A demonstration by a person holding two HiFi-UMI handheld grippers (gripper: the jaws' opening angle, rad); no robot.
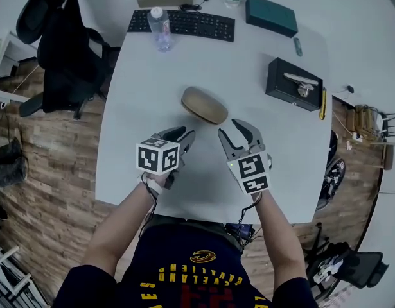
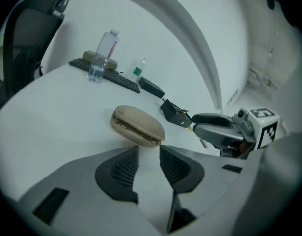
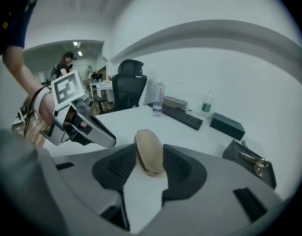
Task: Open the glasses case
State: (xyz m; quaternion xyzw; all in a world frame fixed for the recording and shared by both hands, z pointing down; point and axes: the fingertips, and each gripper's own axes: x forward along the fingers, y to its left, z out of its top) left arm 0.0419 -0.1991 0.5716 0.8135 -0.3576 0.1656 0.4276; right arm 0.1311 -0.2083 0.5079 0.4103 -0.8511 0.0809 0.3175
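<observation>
The glasses case [image 1: 204, 105] lies closed in the middle of the white table [image 1: 146, 76], with its long side turned a little across. All other things stand well behind it: the keyboard [image 1: 182, 24] and the water bottle [image 1: 160, 29] are at the far edge, and the black box [image 1: 294, 83] is far to its right. So there is free space around the case from all sides.

The left gripper [image 1: 182, 136] hovers just in front of the case, on its left, and the right gripper [image 1: 235, 132] just in front of it, on its right. Both have their jaws apart and nothing is pressed between them. In the right gripper view the case appears in the gap between the jaws, but the head view shows it a little beyond the tips. Neither gripper touches the case yet.

I think this placing has a reason: the two grippers come from both ends, so that one can hold the lower shell and the other can lift the lid (the seam is visible in the left gripper view). The opening itself is not yet begun.
</observation>
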